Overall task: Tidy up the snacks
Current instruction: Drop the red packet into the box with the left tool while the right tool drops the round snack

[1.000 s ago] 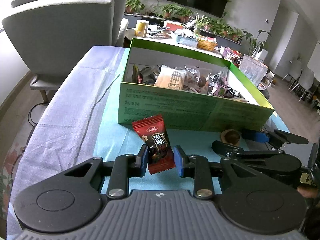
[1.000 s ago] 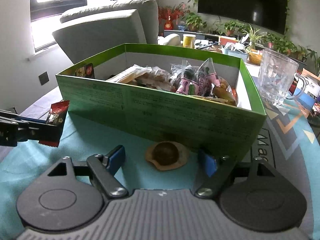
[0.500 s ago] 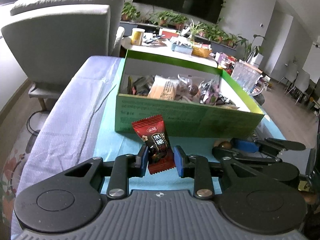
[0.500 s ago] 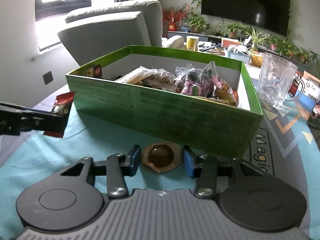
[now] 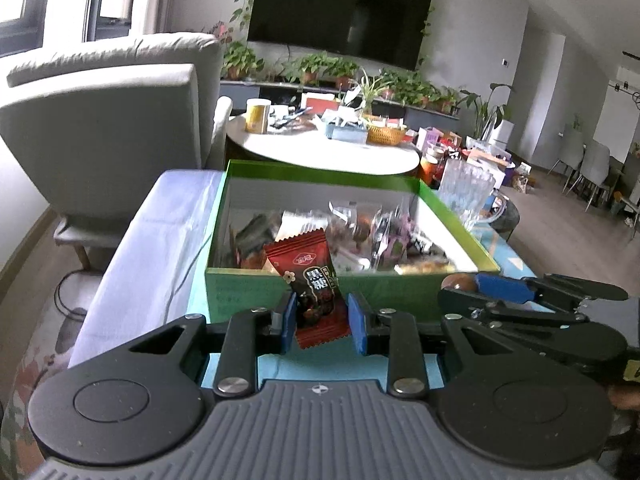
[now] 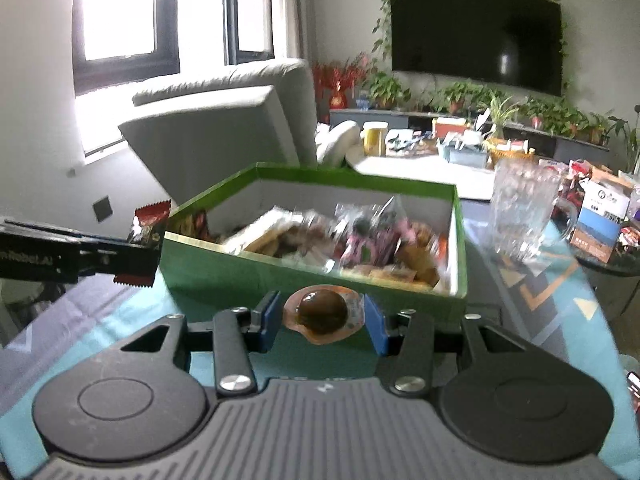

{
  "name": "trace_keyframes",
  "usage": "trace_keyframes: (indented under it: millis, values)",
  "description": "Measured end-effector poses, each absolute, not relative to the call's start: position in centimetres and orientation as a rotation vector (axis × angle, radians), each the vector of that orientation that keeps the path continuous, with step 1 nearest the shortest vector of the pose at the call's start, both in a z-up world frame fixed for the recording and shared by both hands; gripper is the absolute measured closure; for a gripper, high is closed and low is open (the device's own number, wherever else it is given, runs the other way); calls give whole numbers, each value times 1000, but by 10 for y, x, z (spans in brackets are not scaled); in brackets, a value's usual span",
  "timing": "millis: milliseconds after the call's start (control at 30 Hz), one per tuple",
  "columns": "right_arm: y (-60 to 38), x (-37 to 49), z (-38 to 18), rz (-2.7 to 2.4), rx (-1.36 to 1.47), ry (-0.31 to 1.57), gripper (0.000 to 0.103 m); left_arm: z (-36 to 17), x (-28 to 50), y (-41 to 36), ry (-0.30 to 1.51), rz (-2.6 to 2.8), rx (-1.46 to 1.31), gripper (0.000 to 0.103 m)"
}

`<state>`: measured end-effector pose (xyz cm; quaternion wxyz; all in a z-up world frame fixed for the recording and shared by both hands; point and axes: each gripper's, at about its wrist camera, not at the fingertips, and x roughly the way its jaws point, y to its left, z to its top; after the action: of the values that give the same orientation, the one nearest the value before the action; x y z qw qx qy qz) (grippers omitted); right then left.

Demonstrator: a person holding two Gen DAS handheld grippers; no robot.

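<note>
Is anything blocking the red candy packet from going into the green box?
Only the green cardboard box's near wall, which sits in front of the red candy packet in the left hand-held gripper. The top is open.

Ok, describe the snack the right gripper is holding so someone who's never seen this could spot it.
Find the green box of snacks on the teal mat. Just in front of its near wall, the right gripper is shut on a snack. It is a round dark brown lump in clear wrap with an orange rim, unlike the flat red packet in the left gripper.
</note>
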<state>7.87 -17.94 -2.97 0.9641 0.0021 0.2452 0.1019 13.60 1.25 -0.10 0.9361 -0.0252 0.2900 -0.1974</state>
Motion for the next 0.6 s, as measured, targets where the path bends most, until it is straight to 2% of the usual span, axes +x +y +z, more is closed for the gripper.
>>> trace_keyframes:
  millis: [267,600]
  values:
    - [-193,96,-10,172,24,411,56,14,163,-1,539,-397,-48,77]
    - [-204,133,-12,136,68,416,56,12,202,-20,534,-396,-28,77]
